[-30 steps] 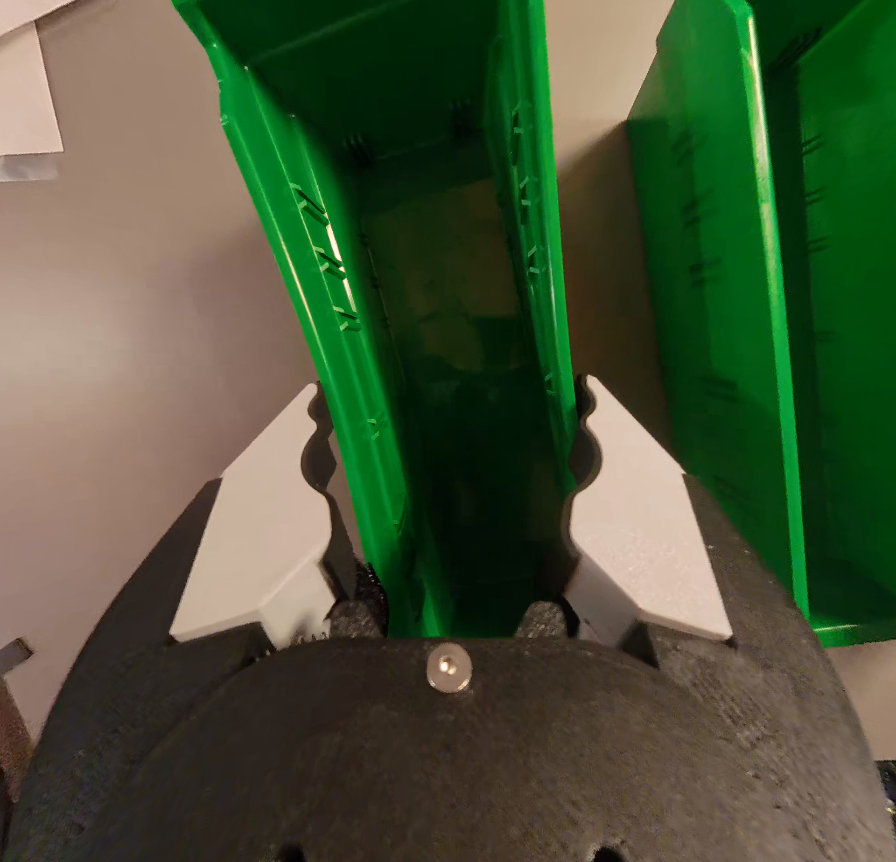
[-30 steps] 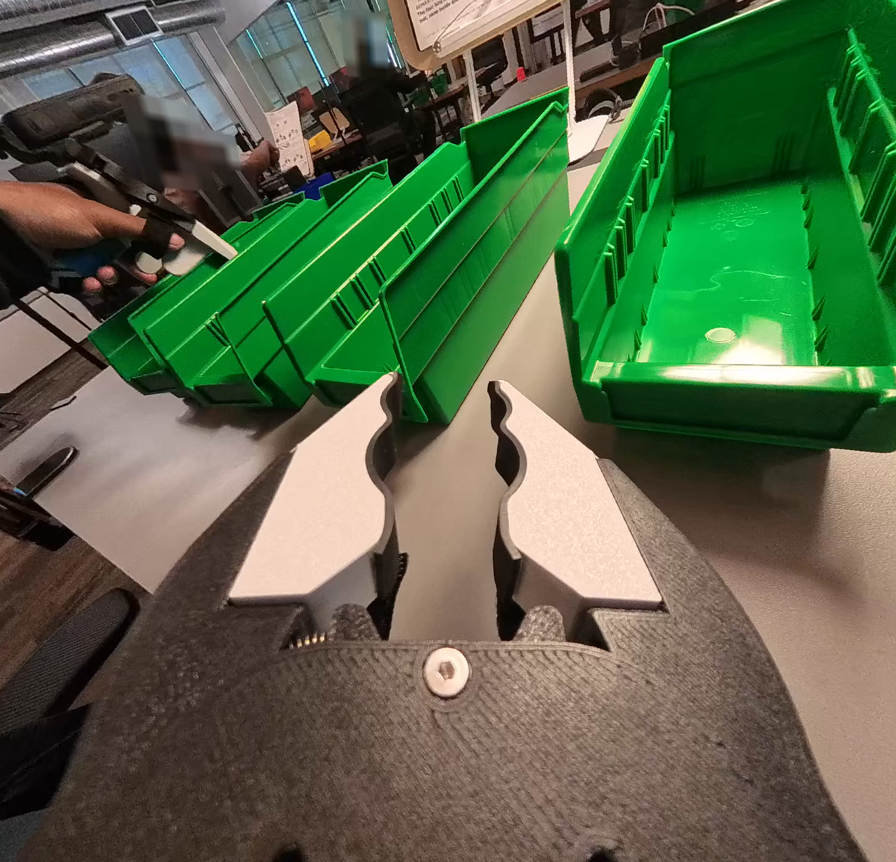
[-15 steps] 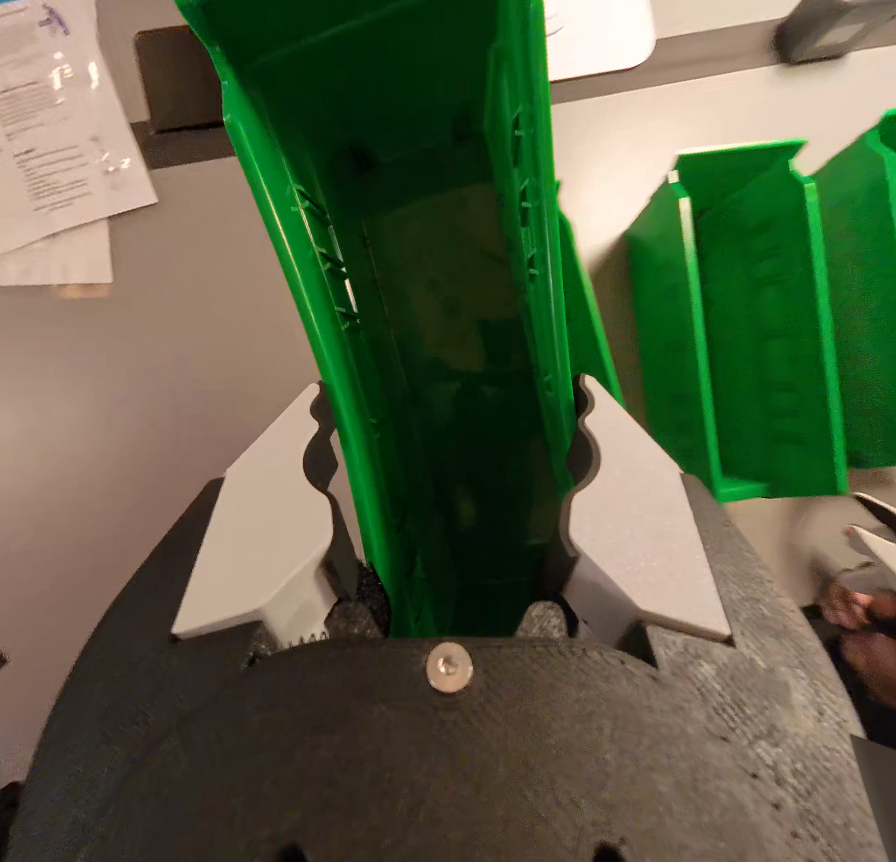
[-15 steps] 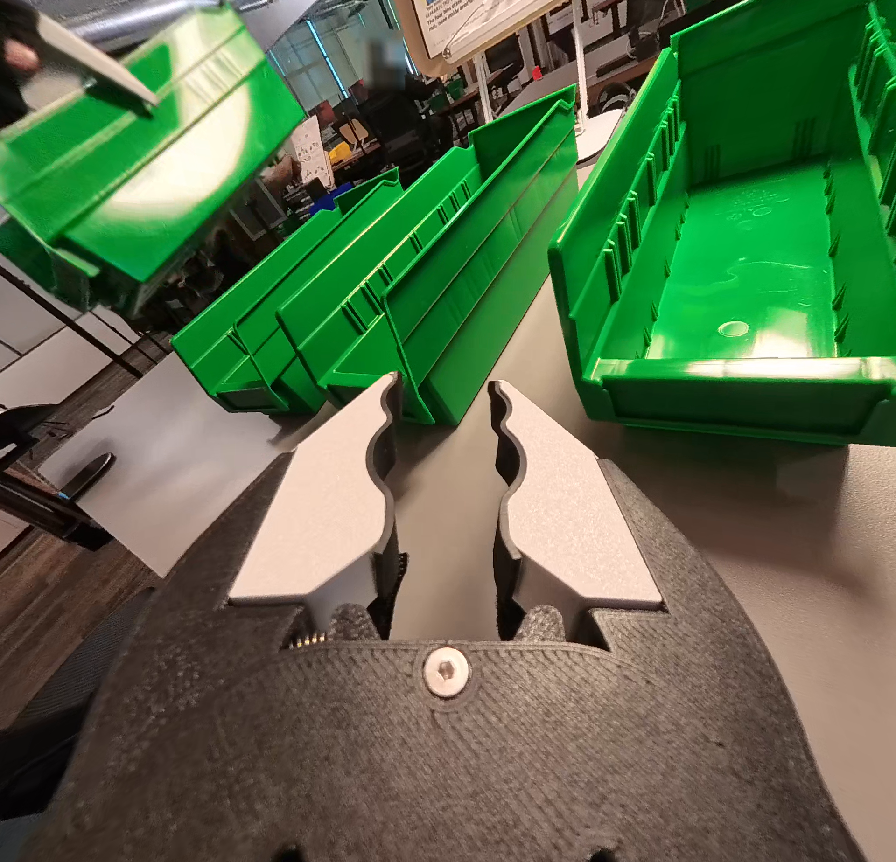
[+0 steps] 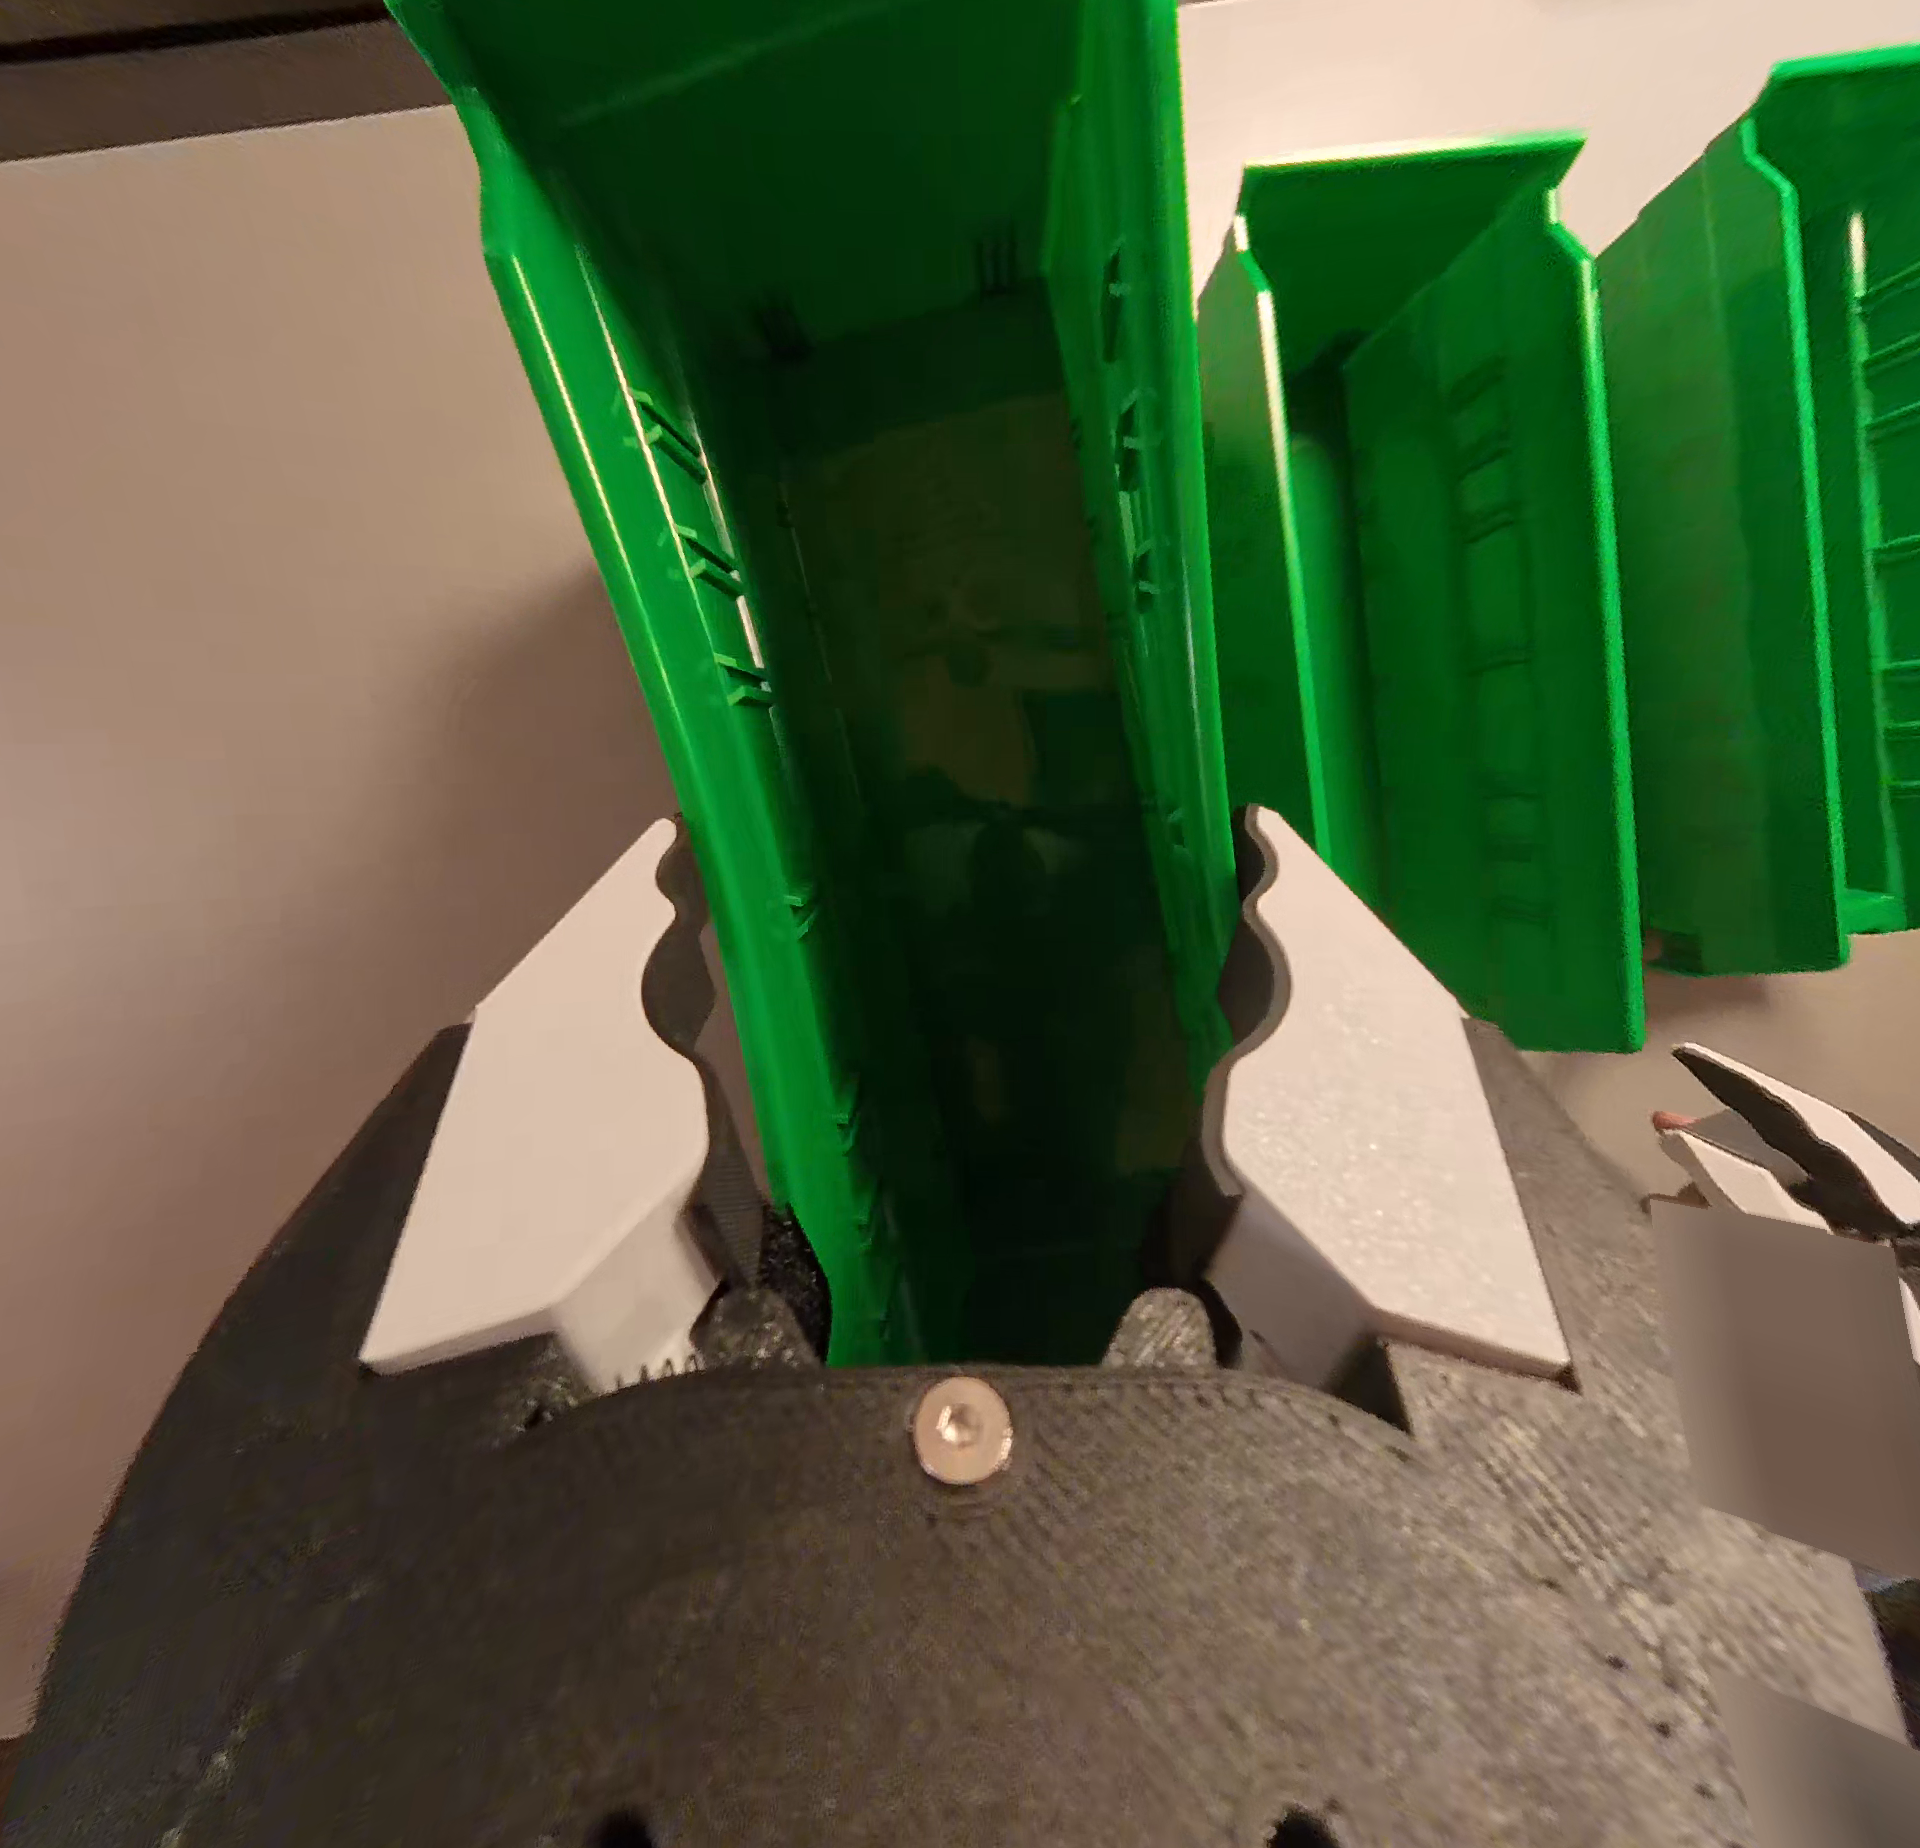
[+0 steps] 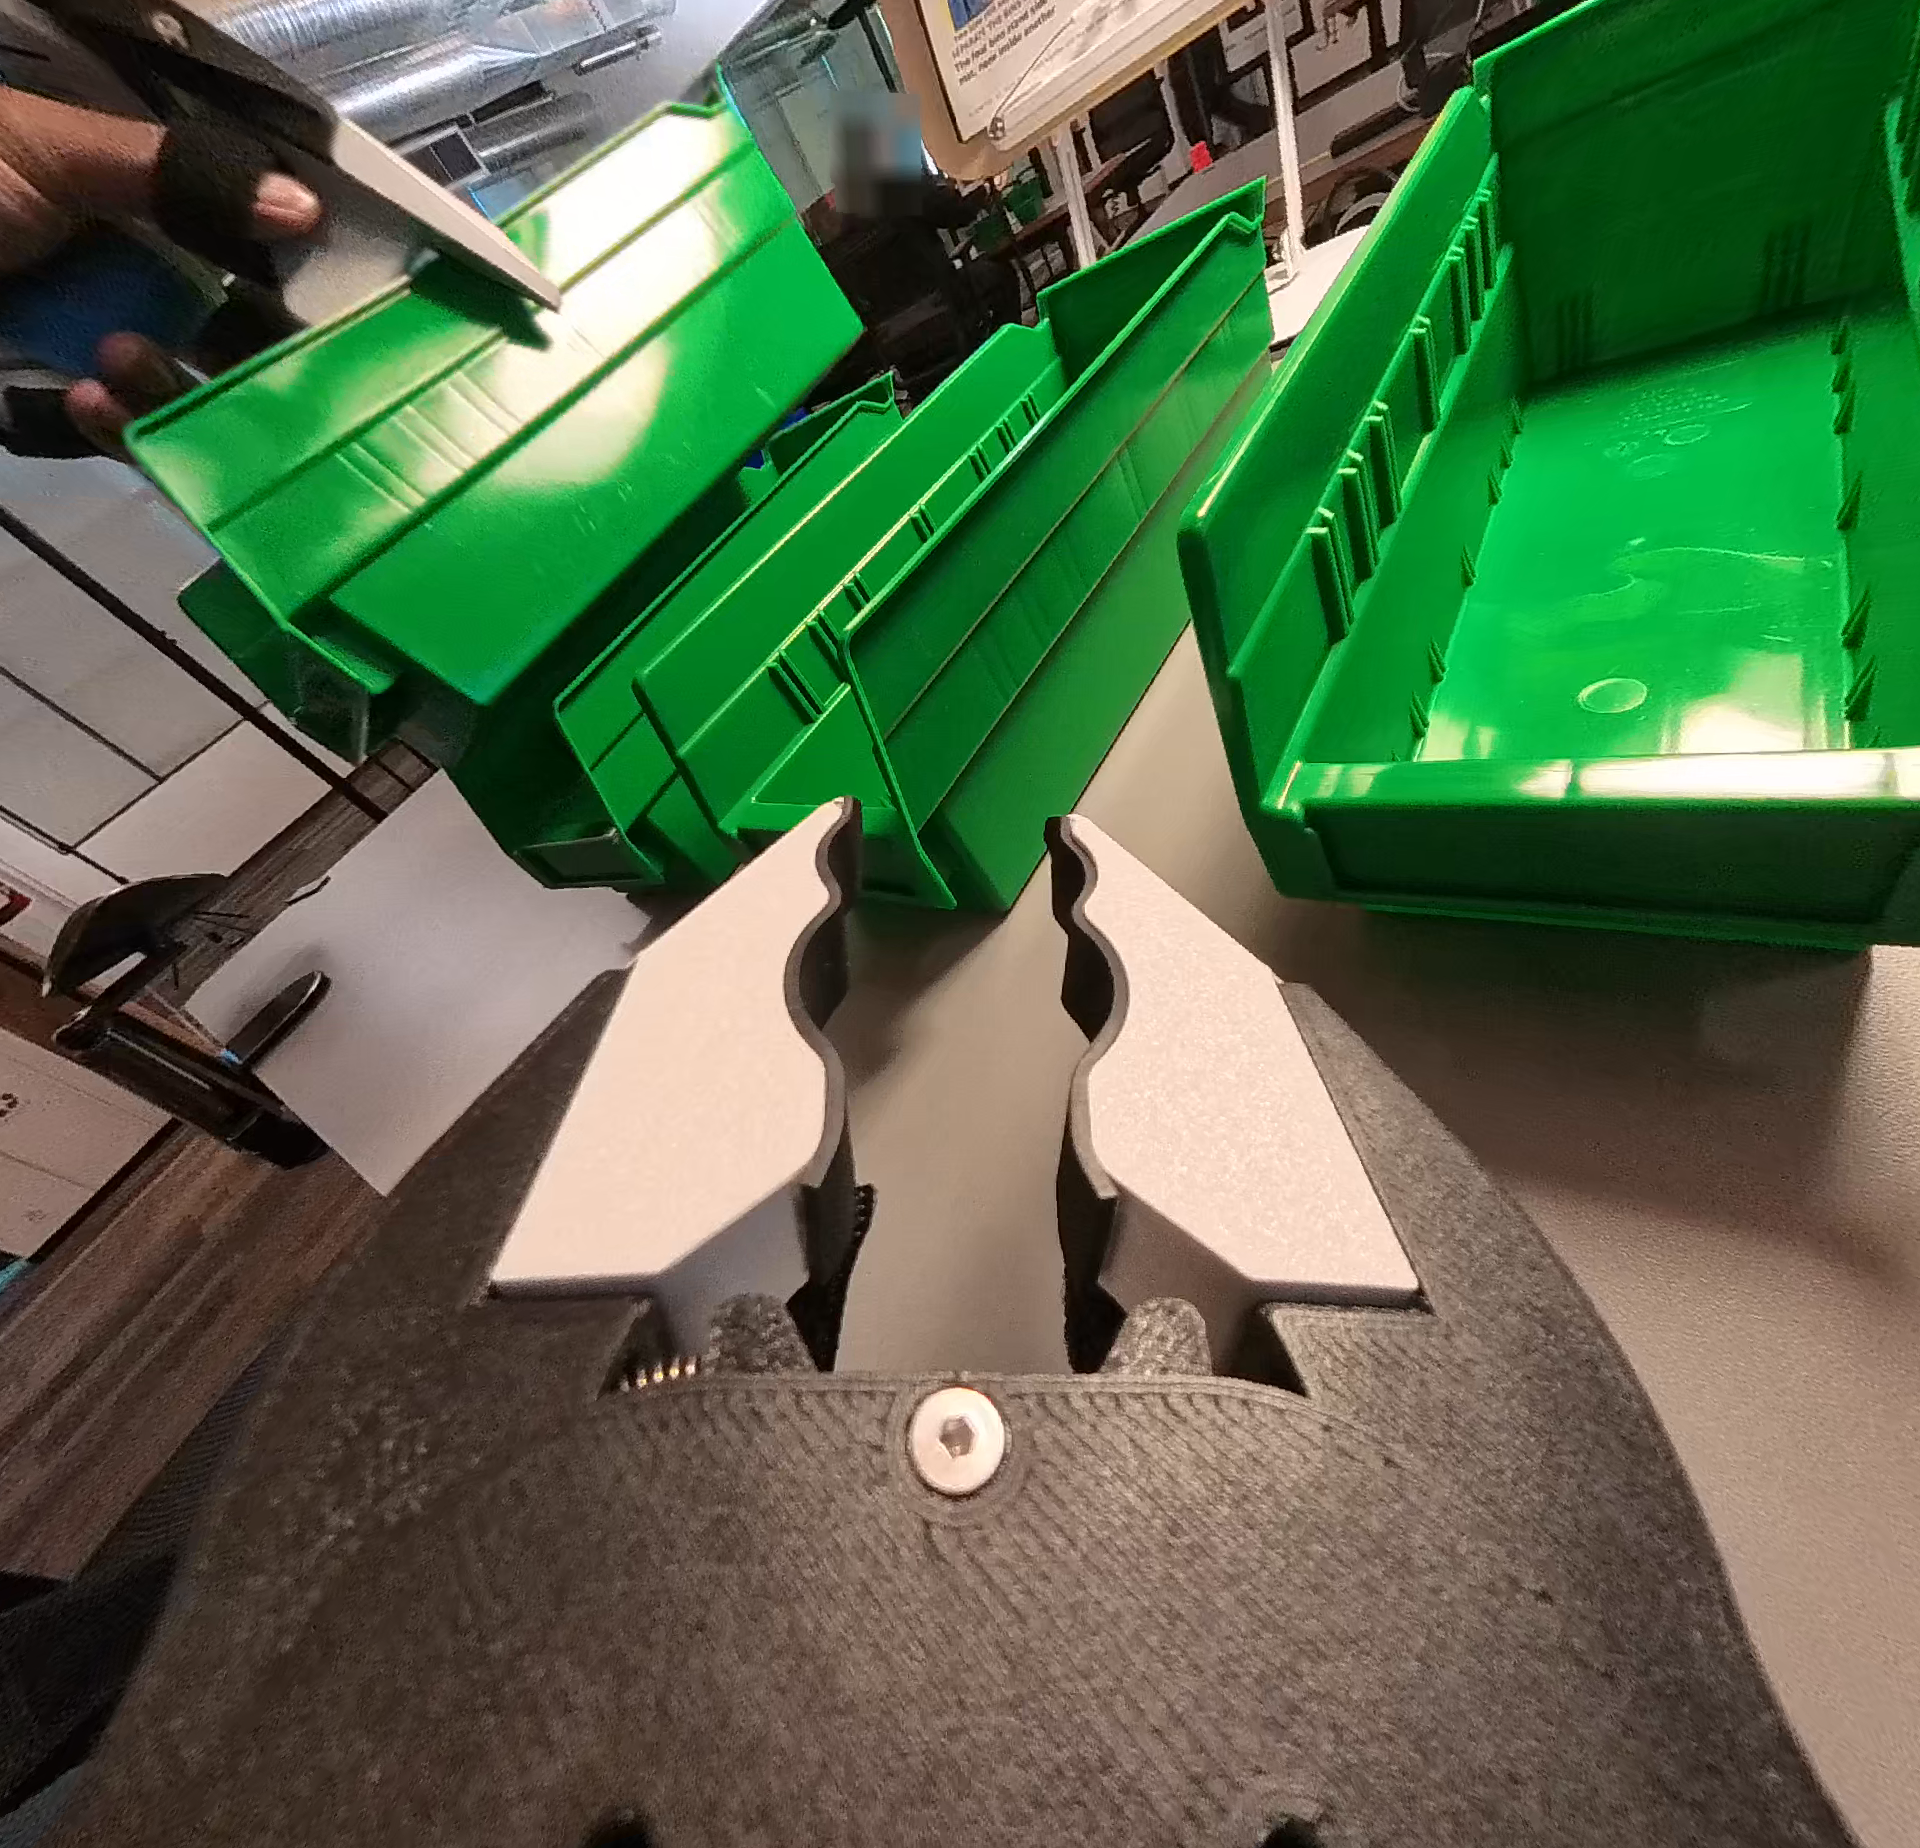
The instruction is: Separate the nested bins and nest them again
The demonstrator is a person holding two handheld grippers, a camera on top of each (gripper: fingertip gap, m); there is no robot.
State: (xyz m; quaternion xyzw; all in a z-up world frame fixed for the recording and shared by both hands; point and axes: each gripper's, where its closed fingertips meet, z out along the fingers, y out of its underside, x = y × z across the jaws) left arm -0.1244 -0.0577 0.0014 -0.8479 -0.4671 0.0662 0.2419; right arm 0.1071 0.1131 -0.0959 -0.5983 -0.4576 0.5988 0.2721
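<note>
My left gripper (image 5: 961,827) is shut across the width of a long narrow green bin (image 5: 831,344), with both pads pressed on its side walls. In the right wrist view this bin (image 6: 499,510) hangs tilted in the air above the table's left end, held by the left gripper (image 6: 447,250). Several more narrow green bins (image 6: 935,603) lie side by side on the grey table; they also show in the left wrist view (image 5: 1455,603). My right gripper (image 6: 951,819) is open and empty, low over the table in front of those bins. It shows in the left wrist view (image 5: 1745,1102) at the right edge.
A wide green bin (image 6: 1558,551) sits open and empty on the table at the right. A sign board on a white stand (image 6: 1091,11) is behind the bins. The table's left edge (image 6: 343,1154) drops to a wooden floor, with a black clamp (image 6: 187,1071) beside it.
My left gripper has lifted the narrow bin off the table, away from the row, and carried it up and towards the other bins. The right gripper has hardly moved.
</note>
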